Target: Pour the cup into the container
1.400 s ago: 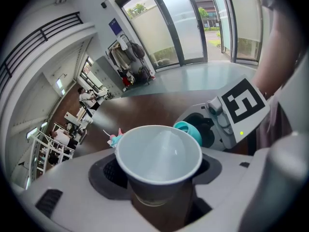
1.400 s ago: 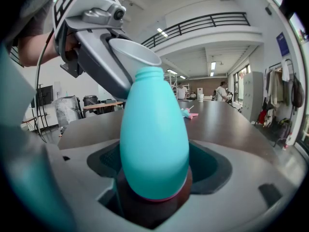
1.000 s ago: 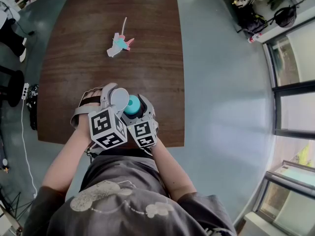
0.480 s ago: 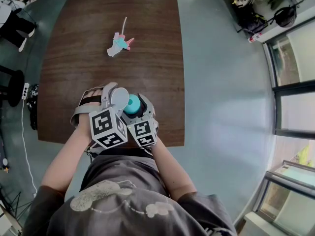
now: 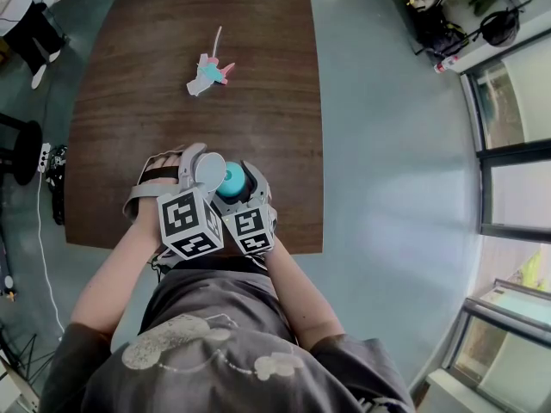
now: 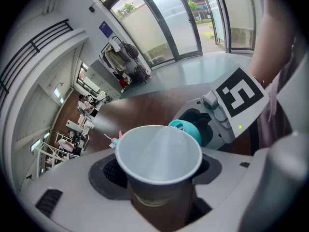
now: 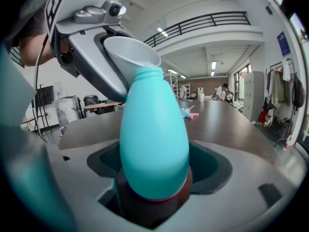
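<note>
My left gripper (image 5: pixel 205 177) is shut on a white paper cup (image 5: pixel 209 170), tipped sideways above the table's near edge. In the left gripper view the cup (image 6: pixel 159 161) shows a bare white inside, and its rim lies against the open mouth of a teal bottle (image 6: pixel 186 129). My right gripper (image 5: pixel 238 188) is shut on that bottle (image 5: pixel 231 181) and holds it upright. From the right gripper view the bottle (image 7: pixel 154 139) fills the middle, with the cup (image 7: pixel 129 52) leaning over its neck from the upper left.
The dark wooden table (image 5: pixel 172 101) stretches away from me, and the grippers hover just inside its front edge (image 5: pixel 293 249). A small pink, teal and white object (image 5: pixel 209 74) lies farther back. Grey floor (image 5: pixel 387 188) lies to the right, a black stool (image 5: pixel 21 151) to the left.
Both grippers, the cup and the bottle stay where they were. Only a person at the room's far left edge has shifted.
</note>
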Demonstrator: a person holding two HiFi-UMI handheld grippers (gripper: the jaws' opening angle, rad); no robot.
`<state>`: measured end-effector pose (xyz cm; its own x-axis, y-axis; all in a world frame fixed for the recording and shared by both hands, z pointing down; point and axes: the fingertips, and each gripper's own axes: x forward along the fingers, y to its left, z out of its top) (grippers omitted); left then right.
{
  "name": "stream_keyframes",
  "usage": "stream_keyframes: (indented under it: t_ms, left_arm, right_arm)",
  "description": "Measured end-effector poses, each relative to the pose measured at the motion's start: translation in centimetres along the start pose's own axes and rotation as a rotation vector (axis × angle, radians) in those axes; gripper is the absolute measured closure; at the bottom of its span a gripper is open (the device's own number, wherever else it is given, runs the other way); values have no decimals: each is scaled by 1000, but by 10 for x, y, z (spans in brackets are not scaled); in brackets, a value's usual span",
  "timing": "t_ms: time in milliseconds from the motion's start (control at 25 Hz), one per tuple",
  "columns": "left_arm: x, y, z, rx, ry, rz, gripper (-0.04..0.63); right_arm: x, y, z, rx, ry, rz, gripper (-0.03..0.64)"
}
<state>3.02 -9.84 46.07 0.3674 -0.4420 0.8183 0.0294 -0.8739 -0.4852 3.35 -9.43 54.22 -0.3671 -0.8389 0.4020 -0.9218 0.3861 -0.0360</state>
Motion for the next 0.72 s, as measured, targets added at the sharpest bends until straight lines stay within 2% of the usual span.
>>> stream_keyframes:
  t_ms: [280,720]
  left_arm:
    - [-1,1,-2,6,1,4,268]
    - [0,-1,-1,58,11,11,268]
  right_arm:
    - [1,1,-1,1,1,-1,225]
    - [0,0,-1,3,0,-2,225]
